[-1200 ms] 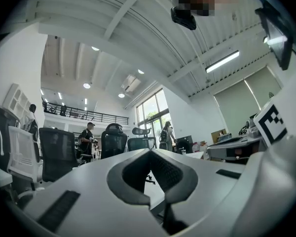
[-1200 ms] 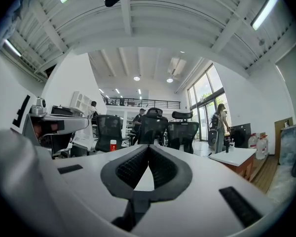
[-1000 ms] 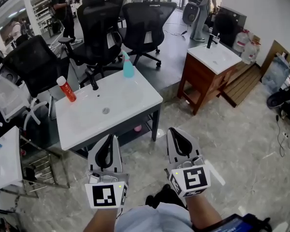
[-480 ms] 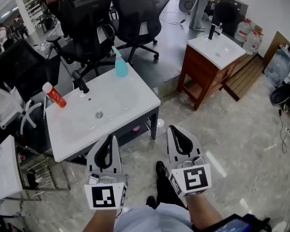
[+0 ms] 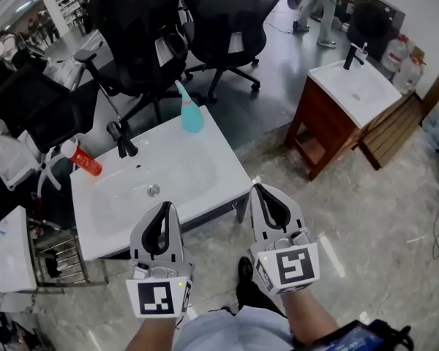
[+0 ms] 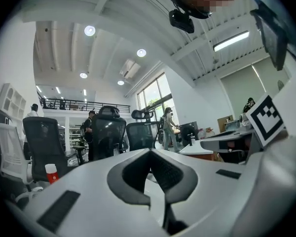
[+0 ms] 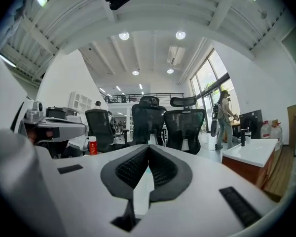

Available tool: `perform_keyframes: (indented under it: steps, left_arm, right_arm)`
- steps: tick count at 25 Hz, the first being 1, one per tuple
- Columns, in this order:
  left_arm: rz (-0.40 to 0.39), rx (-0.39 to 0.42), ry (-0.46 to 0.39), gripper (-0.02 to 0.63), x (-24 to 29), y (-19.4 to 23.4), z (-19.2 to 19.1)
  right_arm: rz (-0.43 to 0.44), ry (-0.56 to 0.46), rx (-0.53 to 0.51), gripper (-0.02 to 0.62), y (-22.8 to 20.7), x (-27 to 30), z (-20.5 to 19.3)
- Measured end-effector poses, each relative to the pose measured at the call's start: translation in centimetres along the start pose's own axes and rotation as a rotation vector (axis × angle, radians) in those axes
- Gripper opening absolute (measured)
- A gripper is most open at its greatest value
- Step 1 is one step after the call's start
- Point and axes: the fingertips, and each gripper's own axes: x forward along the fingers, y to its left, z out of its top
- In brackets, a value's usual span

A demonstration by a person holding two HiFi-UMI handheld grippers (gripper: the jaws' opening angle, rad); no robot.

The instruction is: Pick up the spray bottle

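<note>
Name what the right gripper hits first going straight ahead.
Probably the spray bottle at the white sink's back; the right gripper points level across it. If it passes beside the bottle, a black chair comes next.

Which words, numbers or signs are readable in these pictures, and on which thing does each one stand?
No text is readable.
Label on the red bottle: too blurred.
White chair tags: too small.
Left cube, right cube: square markers only, no letters.
Spray bottle: no label seen.
</note>
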Motion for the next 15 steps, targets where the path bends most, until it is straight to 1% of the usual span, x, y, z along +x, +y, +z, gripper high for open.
perform_keyframes:
  steps: [1, 3, 7, 11, 15]
  left_arm:
    - [0.012, 0.000, 0.003, 0.018, 0.8, 0.2, 0.2]
    - [0.037, -0.001, -0.018, 0.018, 2.3, 0.8, 0.9]
    - [0.092, 0.029, -0.049, 0.018, 4.3, 2.0, 2.4]
    - [0.148, -0.005, -0.079, 0.018, 5.2, 3.2, 3.2]
    - [0.190, -0.008, -0.092, 0.018, 6.0, 4.7, 3.1]
  right_arm:
    - [0.012, -0.004, -0.003, 0.015, -0.4, 1.0, 0.3]
    - [0.037, -0.013, -0.010, 0.015, -1.1, 2.9, 1.0]
    - [0.093, -0.037, -0.029, 0.015, -1.7, 6.1, 2.6]
    - [0.138, -0.067, -0.050, 0.015, -1.6, 8.6, 3.9]
    - [0.176, -0.074, -0.067, 0.015, -1.2, 10.8, 4.3]
